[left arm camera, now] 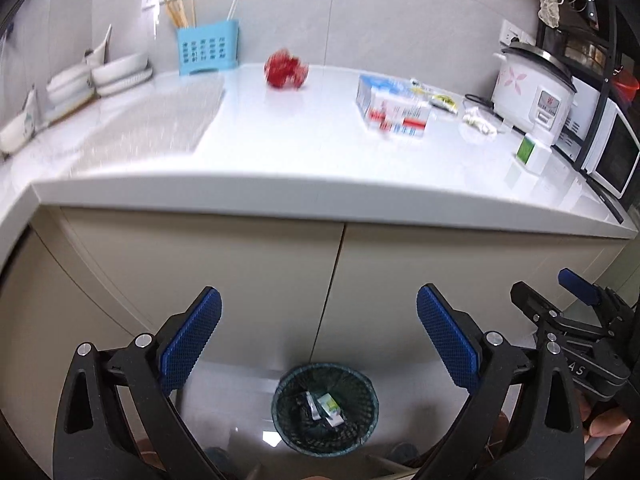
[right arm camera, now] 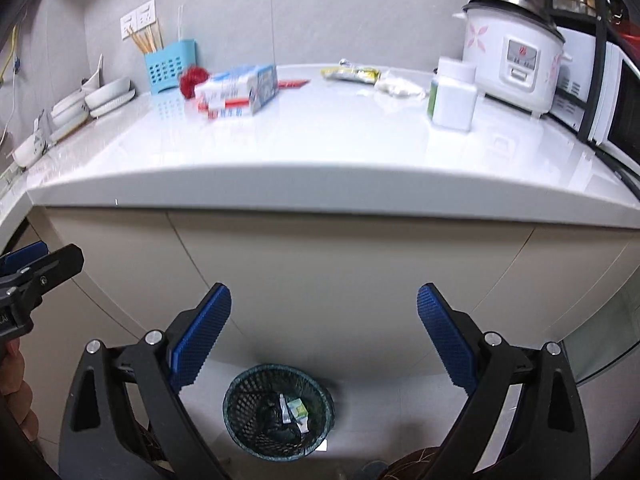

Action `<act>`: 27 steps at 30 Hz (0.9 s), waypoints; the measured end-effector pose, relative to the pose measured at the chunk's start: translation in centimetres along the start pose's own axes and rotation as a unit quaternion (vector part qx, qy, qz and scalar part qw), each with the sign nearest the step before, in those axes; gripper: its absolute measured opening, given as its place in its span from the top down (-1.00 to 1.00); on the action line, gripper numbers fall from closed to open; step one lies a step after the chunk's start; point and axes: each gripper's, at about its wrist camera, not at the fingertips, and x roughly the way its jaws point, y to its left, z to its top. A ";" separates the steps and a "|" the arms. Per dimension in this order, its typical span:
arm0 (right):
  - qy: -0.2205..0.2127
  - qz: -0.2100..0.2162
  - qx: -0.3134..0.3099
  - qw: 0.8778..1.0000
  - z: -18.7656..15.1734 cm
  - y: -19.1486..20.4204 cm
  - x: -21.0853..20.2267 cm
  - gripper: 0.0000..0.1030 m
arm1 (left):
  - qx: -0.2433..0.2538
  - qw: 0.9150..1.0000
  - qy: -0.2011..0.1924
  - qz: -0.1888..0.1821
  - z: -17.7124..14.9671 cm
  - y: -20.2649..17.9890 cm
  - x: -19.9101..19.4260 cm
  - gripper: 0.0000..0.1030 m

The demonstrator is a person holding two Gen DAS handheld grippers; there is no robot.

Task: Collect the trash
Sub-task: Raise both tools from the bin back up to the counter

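Both grippers – left (left arm camera: 318, 336), right (right arm camera: 324, 332) – hang w/ fingers spread, nothing held, above the bin (right arm camera: 279, 412) on the floor, a few scraps inside. Next, I'd judge: lift to the counter (right arm camera: 320, 152), take light stuff first – boxes (right arm camera: 238, 90), yellow wrapper (right arm camera: 352, 74), crumpled tissue (right arm camera: 398, 88). Grey tiled wall behind; rice cooker (right arm camera: 512, 64) stays.

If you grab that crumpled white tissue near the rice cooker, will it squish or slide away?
The crumpled white tissue looks soft and wadded, so it would probably squash flat between the pads rather than hold its shape. It seems very light, and the counter is glossy, so a nudge might slide it. It is unlikely to roll far.
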 end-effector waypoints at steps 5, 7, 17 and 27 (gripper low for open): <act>-0.013 -0.004 0.008 1.000 2.7 -0.8 -1.8 -0.75 | 0.007 1.000 -0.007 -0.005 2.8 -1.0 -1.2 -0.87; -0.018 -0.005 0.009 1.000 3.7 -1.0 -2.4 -0.75 | 0.006 1.000 -0.008 -0.003 3.8 -1.2 -1.4 -0.87; -0.025 -0.009 0.013 1.000 8.3 -2.2 -3.6 -0.75 | 0.009 1.000 -0.011 -0.005 9.6 -2.5 -2.4 -0.87; -0.006 -0.013 0.038 0.999 13.6 -5.2 -2.5 -0.75 | 0.017 1.000 0.002 0.002 14.6 -3.7 -1.0 -0.87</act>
